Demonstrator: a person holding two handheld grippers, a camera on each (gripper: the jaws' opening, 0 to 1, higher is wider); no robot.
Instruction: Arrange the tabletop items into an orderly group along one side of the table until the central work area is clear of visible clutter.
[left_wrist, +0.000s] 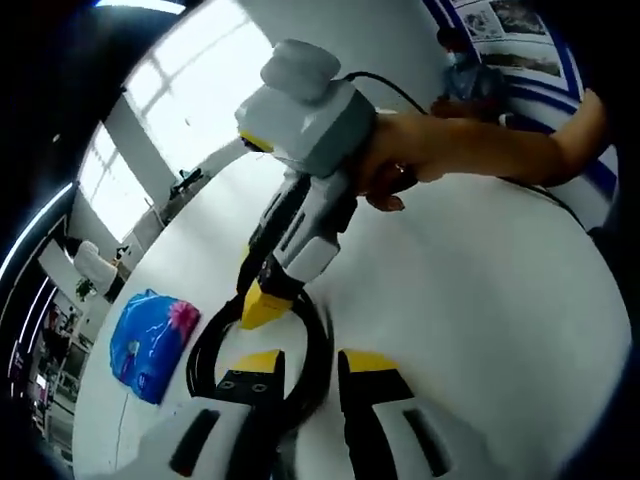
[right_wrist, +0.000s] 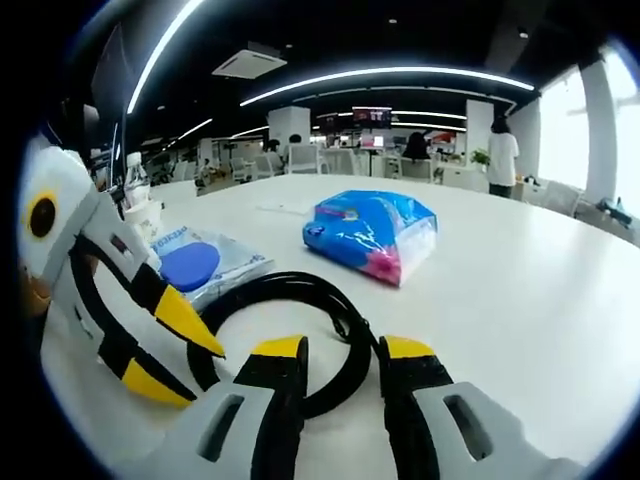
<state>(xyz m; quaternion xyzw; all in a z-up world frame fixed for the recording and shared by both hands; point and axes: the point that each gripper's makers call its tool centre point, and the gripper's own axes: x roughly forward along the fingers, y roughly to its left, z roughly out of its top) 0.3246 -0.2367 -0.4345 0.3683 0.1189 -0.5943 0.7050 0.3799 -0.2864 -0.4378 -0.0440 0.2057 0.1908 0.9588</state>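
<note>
Right gripper view, claws (right_wrist: 342, 358) flanking black cable (right_wrist: 300, 300)

Both grippers (left_wrist: 310, 385) (right_wrist: 340, 375) are white-bodied, with black fingers (right_wrist: 275, 390) tipped yellow; a black cable, apparently, trails behind one.

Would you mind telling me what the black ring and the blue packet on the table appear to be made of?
The black ring looks like rubber or rubber-sheathed cable: matte black with a soft sheen and a smooth, even curve. The blue packet appears to be thin glossy plastic film: it shows bright highlights, wrinkles and a puffed, pillowy shape. The table looks like a smooth white laminate, though that is less certain.
</note>
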